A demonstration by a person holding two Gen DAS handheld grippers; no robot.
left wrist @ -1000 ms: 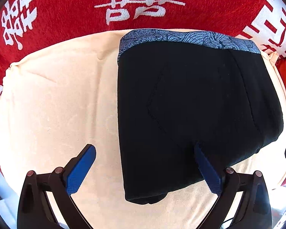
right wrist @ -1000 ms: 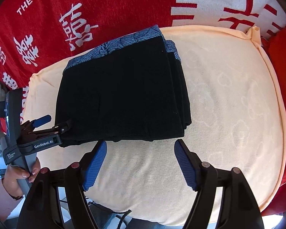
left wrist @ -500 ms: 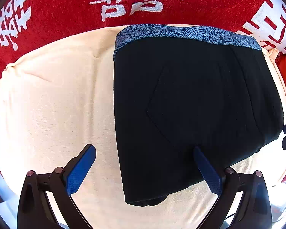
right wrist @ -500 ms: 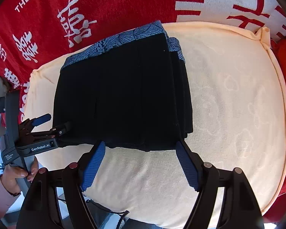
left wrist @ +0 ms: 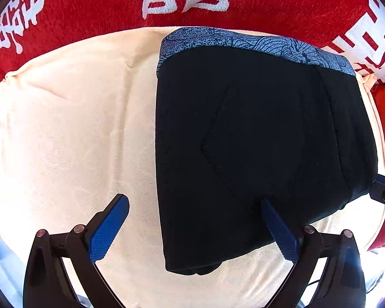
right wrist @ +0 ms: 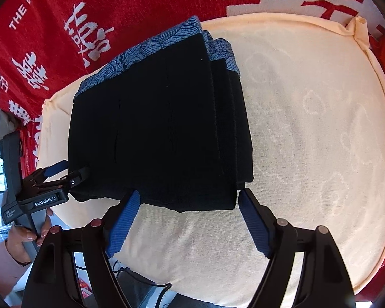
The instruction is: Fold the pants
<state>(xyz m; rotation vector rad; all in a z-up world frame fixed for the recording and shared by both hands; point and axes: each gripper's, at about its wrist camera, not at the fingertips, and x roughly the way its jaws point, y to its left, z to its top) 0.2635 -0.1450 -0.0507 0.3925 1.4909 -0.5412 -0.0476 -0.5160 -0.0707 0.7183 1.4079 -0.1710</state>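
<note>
Left gripper (left wrist: 193,206): jaws spread wide, nothing held; the near left corner of the folded black pants with blue patterned waistband (left wrist: 256,141) is straddled. Right gripper (right wrist: 188,200): jaws just opening, wide, nothing clamped; the pants' near edge lies between the tips. Pants are laid on a cream cushion (right wrist: 308,128), backed by red cloth with white characters (left wrist: 89,7).

One pair of folded black pants (left wrist: 256,141) is counted, bearing a single blue patterned waistband (left wrist: 243,42). One cream cushion (left wrist: 71,133) is seen beneath it, and one red cloth (left wrist: 89,2) printed with white characters behind. Two tools are counted: the left tool (left wrist: 195,211) and the right tool (right wrist: 190,200), each with two blue pads. One hand (right wrist: 25,236) is made out at the edge of the right wrist view, though only partly.
</note>
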